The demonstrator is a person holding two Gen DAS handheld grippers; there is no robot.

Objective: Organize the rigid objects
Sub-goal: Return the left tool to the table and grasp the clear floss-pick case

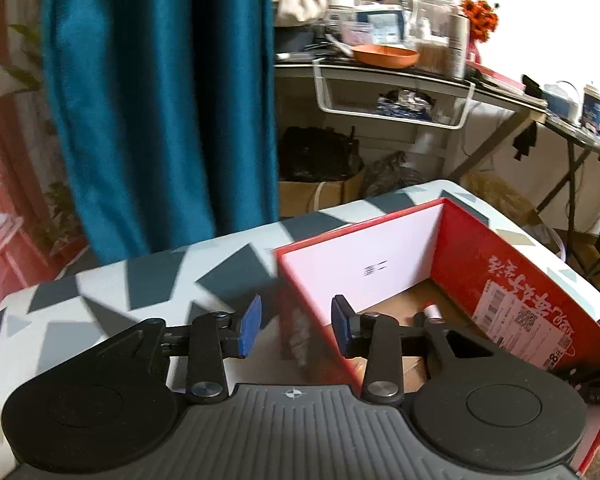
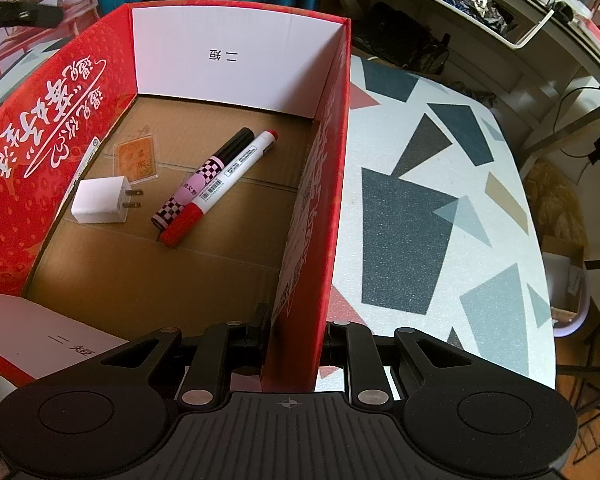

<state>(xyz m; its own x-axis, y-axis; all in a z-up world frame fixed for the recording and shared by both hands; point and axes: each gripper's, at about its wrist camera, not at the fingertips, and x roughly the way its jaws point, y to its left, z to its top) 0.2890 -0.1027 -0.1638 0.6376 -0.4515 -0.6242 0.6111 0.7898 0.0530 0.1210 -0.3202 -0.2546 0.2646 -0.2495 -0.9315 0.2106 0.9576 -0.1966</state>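
Right wrist, box wall [image 2: 300, 280] between fingers [image 2: 262, 326]

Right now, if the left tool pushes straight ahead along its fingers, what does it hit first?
Probably the red box: its near corner edge sits right between the open fingers of the left tool, so that wall meets it first. Depth is unclear through the fisheye.

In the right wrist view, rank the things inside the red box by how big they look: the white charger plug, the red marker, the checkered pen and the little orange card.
1. red marker
2. checkered pen, nearly as long; close call
3. white charger plug
4. orange card, similar to the plug; unsure
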